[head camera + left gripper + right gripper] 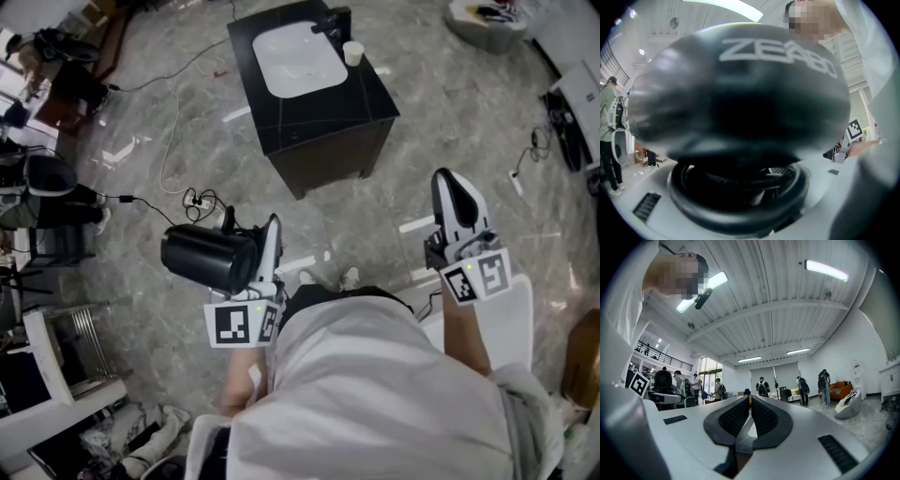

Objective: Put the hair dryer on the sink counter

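Observation:
A black hair dryer point(208, 255) is held waist-high at the left of the head view, with my left gripper point(251, 232) shut on it. The dryer's dark body point(740, 93) fills the left gripper view, and the jaws themselves are hidden under it. The sink counter point(328, 105) is a black cabinet with a white basin point(298, 58), standing on the floor a few steps ahead. My right gripper point(450, 180) is raised at the right, shut and empty; in the right gripper view point(750, 401) its pads meet with nothing between them.
A black faucet point(333, 21) and a pale cup point(352, 52) stand at the counter's far right corner. Cables and a power strip point(192, 199) lie on the marble floor to the left. Chairs point(47, 178) and shelving line the left edge.

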{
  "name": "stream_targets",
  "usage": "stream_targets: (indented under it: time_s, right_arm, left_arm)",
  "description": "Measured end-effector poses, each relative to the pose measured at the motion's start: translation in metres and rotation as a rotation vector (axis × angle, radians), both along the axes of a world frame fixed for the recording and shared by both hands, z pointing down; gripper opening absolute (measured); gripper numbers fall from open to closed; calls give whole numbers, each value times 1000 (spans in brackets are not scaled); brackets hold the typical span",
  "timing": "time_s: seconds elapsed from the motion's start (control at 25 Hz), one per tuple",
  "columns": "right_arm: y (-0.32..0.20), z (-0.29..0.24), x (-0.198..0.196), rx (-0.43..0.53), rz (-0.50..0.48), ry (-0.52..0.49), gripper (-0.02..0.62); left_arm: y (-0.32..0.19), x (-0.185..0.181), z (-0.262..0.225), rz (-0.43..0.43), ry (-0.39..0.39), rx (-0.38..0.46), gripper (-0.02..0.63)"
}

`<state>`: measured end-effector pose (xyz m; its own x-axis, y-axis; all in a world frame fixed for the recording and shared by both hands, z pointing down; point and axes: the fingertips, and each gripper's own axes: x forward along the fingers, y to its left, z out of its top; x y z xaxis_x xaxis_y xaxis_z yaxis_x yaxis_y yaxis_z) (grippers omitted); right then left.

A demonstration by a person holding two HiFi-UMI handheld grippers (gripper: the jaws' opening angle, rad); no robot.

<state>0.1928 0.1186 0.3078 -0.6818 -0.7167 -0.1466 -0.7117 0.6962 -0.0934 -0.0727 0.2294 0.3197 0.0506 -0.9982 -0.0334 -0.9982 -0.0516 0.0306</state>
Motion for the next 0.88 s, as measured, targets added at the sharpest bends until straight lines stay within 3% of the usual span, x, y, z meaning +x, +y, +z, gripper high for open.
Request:
stream_targets:
  time_s: [0.36,0.88]
  right_arm:
    - [-9,14,28,-18,-29,-27,41]
    - [-23,13,22,-10,-42,-37,41]
  left_arm:
    - [-10,30,-4,-21,-24,5,279]
    - [-22,25,-2,-24,-26,-5,279]
